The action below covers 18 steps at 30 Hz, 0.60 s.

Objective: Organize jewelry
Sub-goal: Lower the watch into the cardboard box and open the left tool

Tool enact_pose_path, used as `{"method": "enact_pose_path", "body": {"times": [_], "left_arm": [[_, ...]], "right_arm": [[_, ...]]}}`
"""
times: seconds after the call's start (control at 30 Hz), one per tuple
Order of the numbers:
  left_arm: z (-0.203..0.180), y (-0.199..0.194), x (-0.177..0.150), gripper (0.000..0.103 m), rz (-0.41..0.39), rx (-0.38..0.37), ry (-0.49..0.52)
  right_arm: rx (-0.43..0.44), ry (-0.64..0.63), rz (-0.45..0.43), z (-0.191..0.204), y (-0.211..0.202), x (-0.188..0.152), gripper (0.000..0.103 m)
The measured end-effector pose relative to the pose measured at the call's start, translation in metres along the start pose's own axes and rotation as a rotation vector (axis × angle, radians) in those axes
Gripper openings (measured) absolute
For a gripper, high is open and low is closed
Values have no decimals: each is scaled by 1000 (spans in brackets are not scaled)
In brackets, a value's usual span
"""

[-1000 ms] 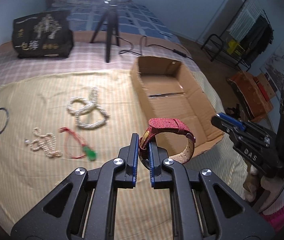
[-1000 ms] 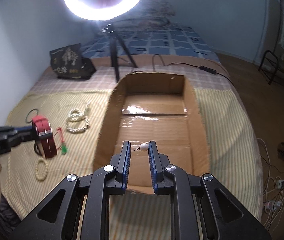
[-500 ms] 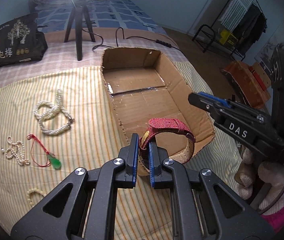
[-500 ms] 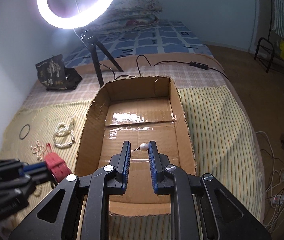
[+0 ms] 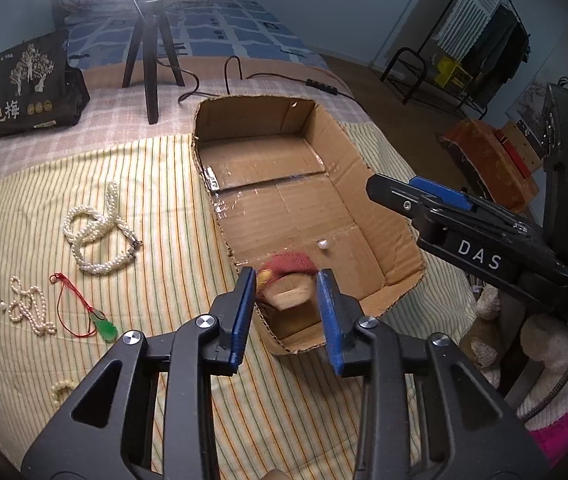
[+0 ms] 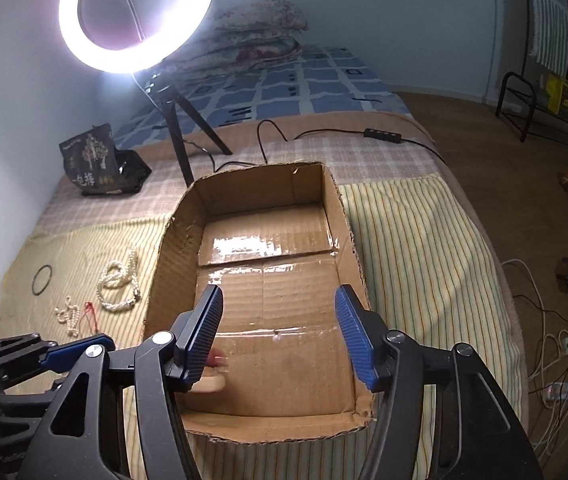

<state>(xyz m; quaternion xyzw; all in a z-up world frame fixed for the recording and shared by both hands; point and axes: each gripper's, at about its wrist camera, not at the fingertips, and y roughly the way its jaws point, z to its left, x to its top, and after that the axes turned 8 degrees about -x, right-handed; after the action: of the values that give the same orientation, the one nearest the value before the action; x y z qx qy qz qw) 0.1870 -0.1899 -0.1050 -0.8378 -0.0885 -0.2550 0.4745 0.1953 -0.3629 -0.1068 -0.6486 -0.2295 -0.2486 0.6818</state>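
My left gripper (image 5: 286, 280) hangs over the near end of the cardboard box (image 5: 340, 132), jaws opening. The red-strapped watch (image 5: 290, 270) is a blur between them, loose from the pads and low in the box. A small pearl earring (image 5: 323, 244) is over the box floor just beyond it. My right gripper (image 6: 279, 300) hovers above the same box (image 6: 252, 188), jaws opening with nothing between them. The watch (image 6: 210, 382) shows partly behind its left finger. From the left wrist view the right gripper (image 5: 408, 196) reaches in over the box's right wall.
On the striped cloth left of the box lie a pearl rope necklace (image 5: 100, 232), a thin pearl string (image 5: 28, 308), a red cord with a green pendant (image 5: 104, 326), a bead bracelet (image 5: 60, 390) and a black ring (image 6: 42, 280). Behind stand a ring-light tripod (image 5: 150, 40) and a black bag (image 5: 24, 84).
Both grippers have opened. The watch has dropped out of the left jaws into the box, and the pearl earring has left the right jaws. Earlier the left hand shifted toward the box.
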Motion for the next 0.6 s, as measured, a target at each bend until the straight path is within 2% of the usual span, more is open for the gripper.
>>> {"method": "enact_pose_path", "body": {"times": [0.1, 0.6], "left_arm": [[2, -3, -1, 37, -6, 6, 0], [20, -30, -5, 37, -39, 43, 8]], "right_arm": [[-13, 6, -5, -1, -1, 1, 58], [-36, -13, -22, 5, -9, -3, 58]]}}
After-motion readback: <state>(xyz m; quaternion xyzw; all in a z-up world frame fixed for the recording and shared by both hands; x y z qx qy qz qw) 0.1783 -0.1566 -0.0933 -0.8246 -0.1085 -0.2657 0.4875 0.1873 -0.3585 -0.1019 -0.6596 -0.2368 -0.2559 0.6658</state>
